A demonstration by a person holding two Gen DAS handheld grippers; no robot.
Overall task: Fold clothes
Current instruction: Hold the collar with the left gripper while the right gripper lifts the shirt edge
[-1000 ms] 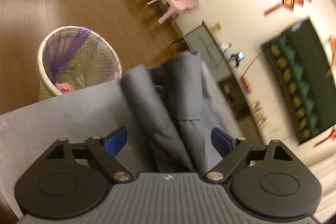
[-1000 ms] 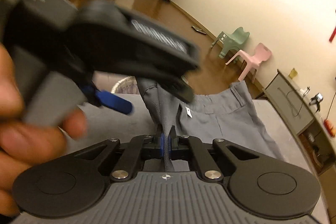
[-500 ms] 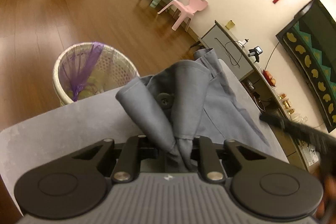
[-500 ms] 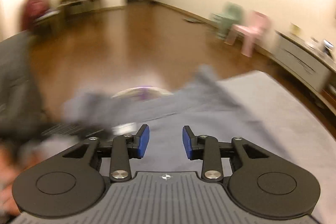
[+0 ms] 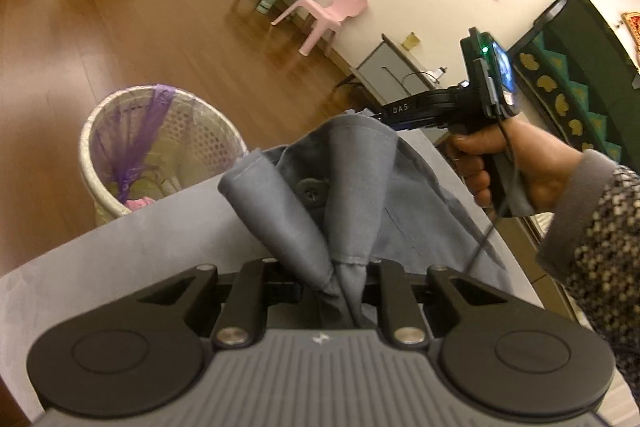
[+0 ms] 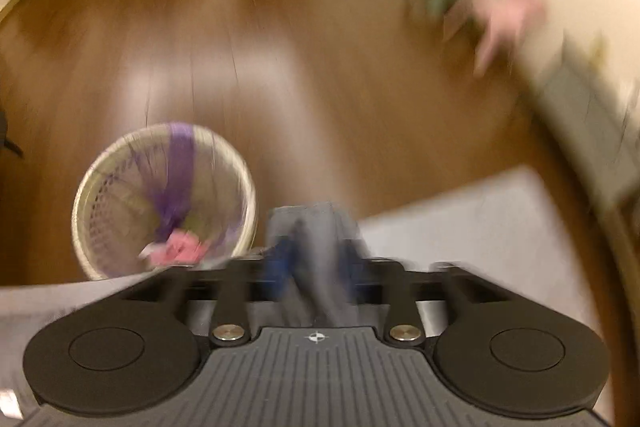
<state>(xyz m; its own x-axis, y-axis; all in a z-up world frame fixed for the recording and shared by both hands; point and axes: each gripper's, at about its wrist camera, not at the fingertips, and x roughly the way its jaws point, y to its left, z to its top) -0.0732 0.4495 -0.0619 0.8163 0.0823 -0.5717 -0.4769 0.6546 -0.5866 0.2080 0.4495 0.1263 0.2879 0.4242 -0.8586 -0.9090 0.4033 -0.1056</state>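
Currently left tongs (image 5: 340, 279) pinch gathered trousers (image 5: 360, 179), cloth running toward 12 o'clock; right tongs (image 6: 316, 259), blurred, apparently grip cloth too.

The trousers (image 5: 352, 195) lie on the worktop (image 5: 132, 259), one bunched end rising into the left claw (image 5: 340, 287) at the near edge. The right claw (image 5: 394, 119), held in a hand (image 5: 516, 167), meets their far end, to the right. A wastebasket (image 5: 160, 147) stands on the floor (image 5: 100, 19) beyond the worktop's left corner. Two small chairs (image 5: 316, 3) sit side by side against the far wall, a low cabinet (image 5: 394, 67) to their right.
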